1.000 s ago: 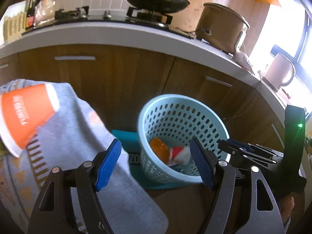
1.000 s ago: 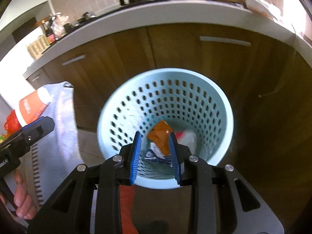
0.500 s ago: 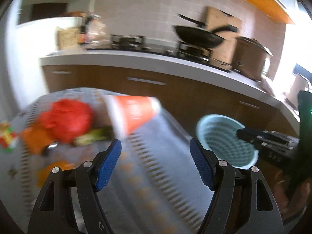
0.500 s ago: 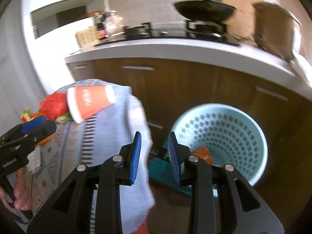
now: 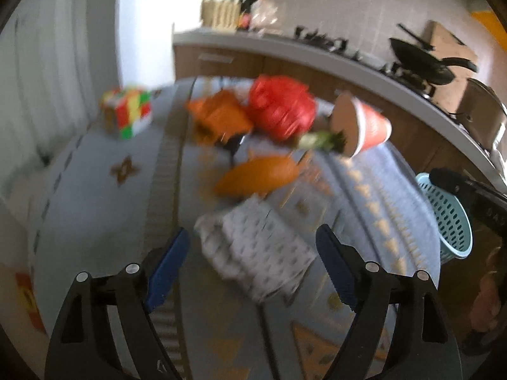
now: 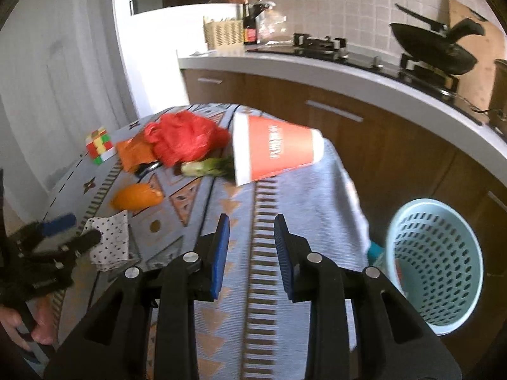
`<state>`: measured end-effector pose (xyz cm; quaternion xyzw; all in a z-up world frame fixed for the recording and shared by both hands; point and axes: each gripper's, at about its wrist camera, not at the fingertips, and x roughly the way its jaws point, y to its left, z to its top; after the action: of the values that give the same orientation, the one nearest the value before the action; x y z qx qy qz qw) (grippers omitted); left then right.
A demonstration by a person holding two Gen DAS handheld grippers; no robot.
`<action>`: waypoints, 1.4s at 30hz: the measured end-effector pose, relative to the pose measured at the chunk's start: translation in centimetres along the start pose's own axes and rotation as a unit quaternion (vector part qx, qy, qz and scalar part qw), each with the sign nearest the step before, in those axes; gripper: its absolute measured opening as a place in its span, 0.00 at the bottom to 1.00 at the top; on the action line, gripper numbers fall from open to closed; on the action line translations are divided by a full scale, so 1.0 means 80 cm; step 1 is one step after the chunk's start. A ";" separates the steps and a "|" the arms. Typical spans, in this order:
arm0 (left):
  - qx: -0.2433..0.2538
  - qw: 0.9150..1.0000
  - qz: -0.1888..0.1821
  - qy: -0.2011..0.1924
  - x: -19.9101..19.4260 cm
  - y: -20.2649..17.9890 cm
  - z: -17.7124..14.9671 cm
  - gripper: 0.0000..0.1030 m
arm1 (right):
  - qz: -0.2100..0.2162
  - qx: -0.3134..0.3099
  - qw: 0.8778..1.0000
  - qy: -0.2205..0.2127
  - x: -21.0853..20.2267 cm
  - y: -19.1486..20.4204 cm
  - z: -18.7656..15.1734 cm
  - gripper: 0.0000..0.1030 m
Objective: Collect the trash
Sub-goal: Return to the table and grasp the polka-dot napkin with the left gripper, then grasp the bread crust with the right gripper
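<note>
The blue basket (image 6: 435, 262) stands on the floor beside the table (image 6: 285, 209); its contents look hidden. Cup (image 6: 275, 150), red bag (image 6: 187, 139), peel (image 6: 136, 197) and napkin (image 5: 256, 247) lie on the cloth. The left gripper (image 5: 253, 262) has just been opening above the napkin; the right gripper (image 6: 248, 247) is parted, empty.

The left gripper (image 5: 253, 262) points steeply downward, its blue-padded jaws having just been opening, wide apart with nothing pressed between them. The right gripper (image 6: 250, 247) (also tilted downward) holds its jaws narrowly apart and empty, at the left's three o'clock.
</note>
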<state>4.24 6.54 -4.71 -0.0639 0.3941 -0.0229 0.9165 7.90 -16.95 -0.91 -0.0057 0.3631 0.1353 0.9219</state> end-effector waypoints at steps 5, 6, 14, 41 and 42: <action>-0.045 0.998 -0.019 0.042 0.024 0.008 -0.009 0.80 | 0.004 -0.009 1.000 0.004 0.002 0.009 -0.003 0.25; -0.044 0.998 -0.016 0.039 0.027 0.007 -0.008 0.84 | 0.004 -0.008 1.000 0.003 0.002 0.008 -0.004 0.25; -0.007 0.998 0.048 0.044 0.046 -0.026 -0.009 0.92 | 0.009 0.003 1.000 0.009 0.003 -0.004 -0.008 0.25; -0.052 0.999 0.005 -0.009 0.007 0.074 -0.001 0.10 | 0.141 -0.071 0.983 0.097 0.134 0.135 0.037 0.58; -0.055 0.998 0.006 -0.012 0.005 0.078 -0.001 0.10 | 0.146 -0.071 0.981 0.104 0.135 0.137 0.035 0.58</action>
<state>4.44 12.71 -5.90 -0.1122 0.3841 0.0054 0.9164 14.56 -3.40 -5.14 -0.0323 0.4437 0.2928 0.8464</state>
